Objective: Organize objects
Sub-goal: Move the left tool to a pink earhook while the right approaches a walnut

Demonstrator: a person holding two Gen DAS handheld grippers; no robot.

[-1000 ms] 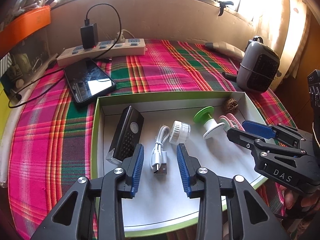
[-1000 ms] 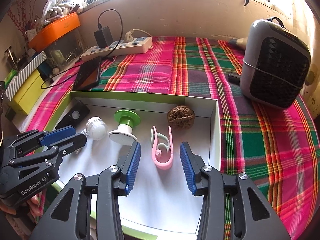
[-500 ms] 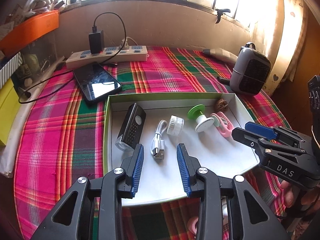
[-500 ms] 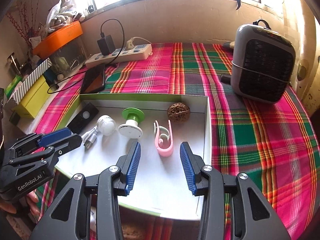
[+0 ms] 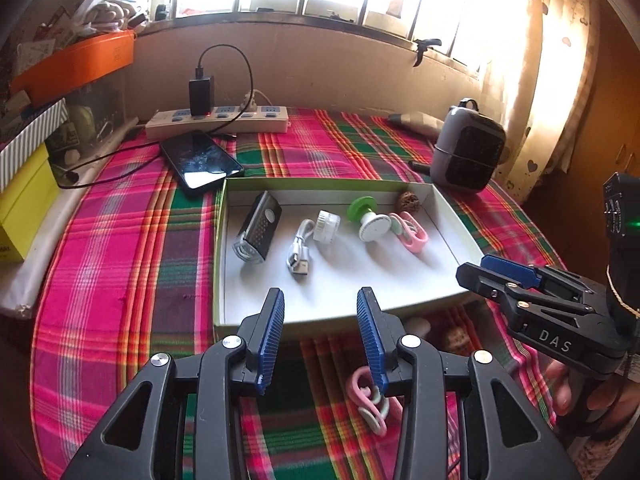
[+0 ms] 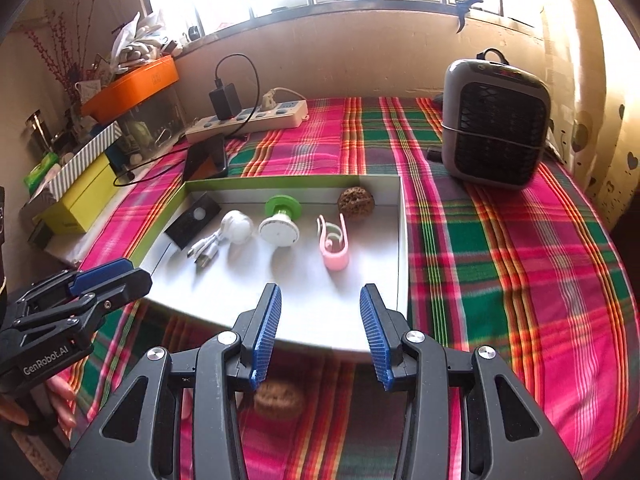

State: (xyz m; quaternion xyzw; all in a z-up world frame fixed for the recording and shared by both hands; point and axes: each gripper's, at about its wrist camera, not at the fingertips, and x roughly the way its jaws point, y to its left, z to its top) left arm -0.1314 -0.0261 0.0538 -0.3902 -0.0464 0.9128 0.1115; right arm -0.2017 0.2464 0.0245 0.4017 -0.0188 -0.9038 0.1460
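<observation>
My left fingers (image 5: 320, 334) hover over the near edge of the green-rimmed tray (image 5: 219, 248), spreading apart with nothing between them. My right fingers (image 6: 320, 332) hang half-wide and empty over the tray's near right corner. In the tray lie a black light (image 5: 258, 228), a white cable (image 5: 300, 252), a white cap (image 5: 326, 227), a green-topped spool (image 5: 366, 216), a pink clip (image 5: 412, 236) and a walnut (image 5: 409, 202). A second pink clip (image 5: 366, 398) and a second walnut (image 6: 278, 400) sit outside on the plaid-covered counter (image 6: 500, 260).
</observation>
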